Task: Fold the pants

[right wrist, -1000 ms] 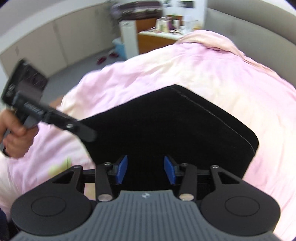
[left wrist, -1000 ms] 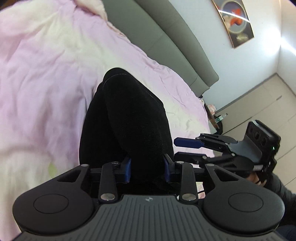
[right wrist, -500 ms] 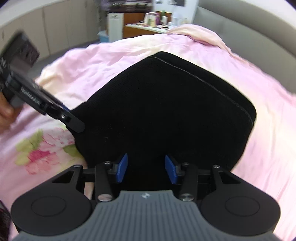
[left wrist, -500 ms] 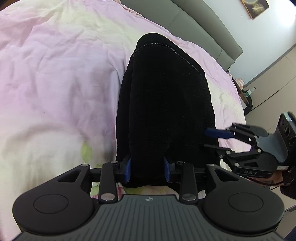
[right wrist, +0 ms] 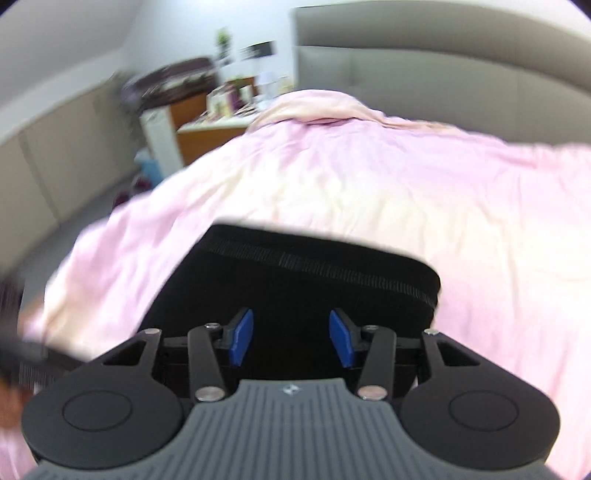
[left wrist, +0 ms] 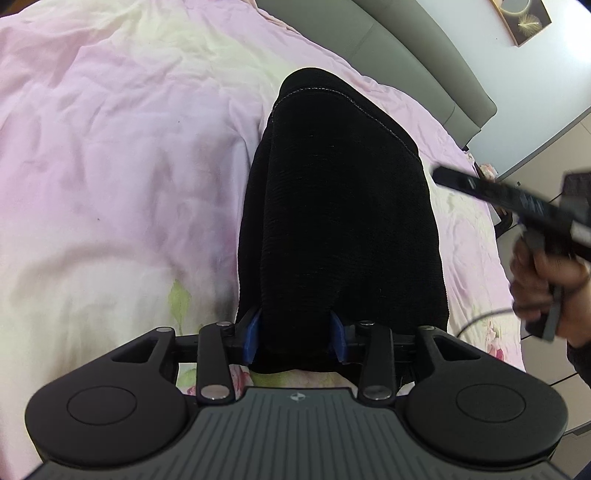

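Note:
The black pants (left wrist: 343, 206) lie folded into a thick stack on the pink bedspread (left wrist: 110, 166). My left gripper (left wrist: 294, 341) sits at the stack's near end. Its jaws are opening, but the fold still fills the gap and touches both blue pads (left wrist: 252, 338). In the right wrist view the pants (right wrist: 314, 288) show their ribbed waistband along the far edge. My right gripper (right wrist: 291, 338) hovers open over the near part, with nothing between its pads. From the left wrist view, a blurred right-gripper finger (left wrist: 465, 182) and the hand (left wrist: 546, 273) holding it are off the stack's right side.
A grey padded headboard (right wrist: 443, 77) runs behind the bed. A bunched pale blanket (right wrist: 321, 107) lies at the head end. Beyond the bed's left side are a wooden desk (right wrist: 207, 125) with clutter, cabinets and bare floor. A framed picture (left wrist: 524, 18) hangs on the wall.
The left gripper came down with the fold onto the bed and its pads spread slightly. The right gripper swung away from the stack's side, and its view turned toward the headboard, blurred.

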Demonstrator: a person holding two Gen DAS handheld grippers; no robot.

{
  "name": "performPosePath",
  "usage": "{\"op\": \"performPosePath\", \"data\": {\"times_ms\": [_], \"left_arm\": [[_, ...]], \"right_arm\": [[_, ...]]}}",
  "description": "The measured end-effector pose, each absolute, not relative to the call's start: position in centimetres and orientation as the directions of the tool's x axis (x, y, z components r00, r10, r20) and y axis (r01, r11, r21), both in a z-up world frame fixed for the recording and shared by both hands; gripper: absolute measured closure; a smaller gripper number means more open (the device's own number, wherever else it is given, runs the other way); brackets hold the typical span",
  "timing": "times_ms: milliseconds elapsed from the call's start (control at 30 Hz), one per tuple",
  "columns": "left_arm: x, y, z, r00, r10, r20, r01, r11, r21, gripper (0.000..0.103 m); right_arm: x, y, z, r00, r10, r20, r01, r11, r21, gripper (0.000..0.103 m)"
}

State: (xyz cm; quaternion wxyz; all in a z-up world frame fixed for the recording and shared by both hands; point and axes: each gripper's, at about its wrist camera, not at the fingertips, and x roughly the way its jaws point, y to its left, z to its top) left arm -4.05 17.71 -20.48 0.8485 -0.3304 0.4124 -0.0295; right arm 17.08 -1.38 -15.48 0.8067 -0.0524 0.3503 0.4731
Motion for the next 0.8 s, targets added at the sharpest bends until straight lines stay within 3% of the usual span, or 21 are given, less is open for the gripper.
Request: {"op": "performPosePath", "data": {"times_ms": [133, 300, 500, 667, 800], "left_arm": [[-3.9, 17.9, -20.7, 0.655, -0.331, -0.679, -0.227, 0.771, -0.595, 0.056], [-3.9, 19.2, -21.7, 0.653, -0.376, -0.657, -0.242, 0.718, -0.652, 0.056], [-3.9, 21.4, -23.2, 0.659, -0.393, -0.641, -0.266, 0.676, -0.687, 0.052], [-4.0, 21.6, -23.5, 0.66, -0.389, -0.643, -0.265, 0.68, -0.683, 0.051], [-4.3, 21.8, -24.2, 0.669, -0.405, -0.624, -0.268, 0.651, -0.71, 0.042]], "right_arm": [[17.3, 2.8, -15.4, 0.262, 0.774, -0.576, -0.814, 0.498, 0.3, 0.06], [13.7, 9.1, -17.6, 0.252, 0.705, -0.663, -0.903, 0.418, 0.101, 0.055], [14.1, 12.8, -20.4, 0.241, 0.674, -0.698, -0.923, 0.382, 0.05, 0.053], [13.1, 15.1, -22.3, 0.28, 0.632, -0.722, -0.935, 0.35, -0.056, 0.043], [12.9, 14.6, -22.1, 0.281, 0.645, -0.71, -0.938, 0.34, -0.062, 0.041]]}}
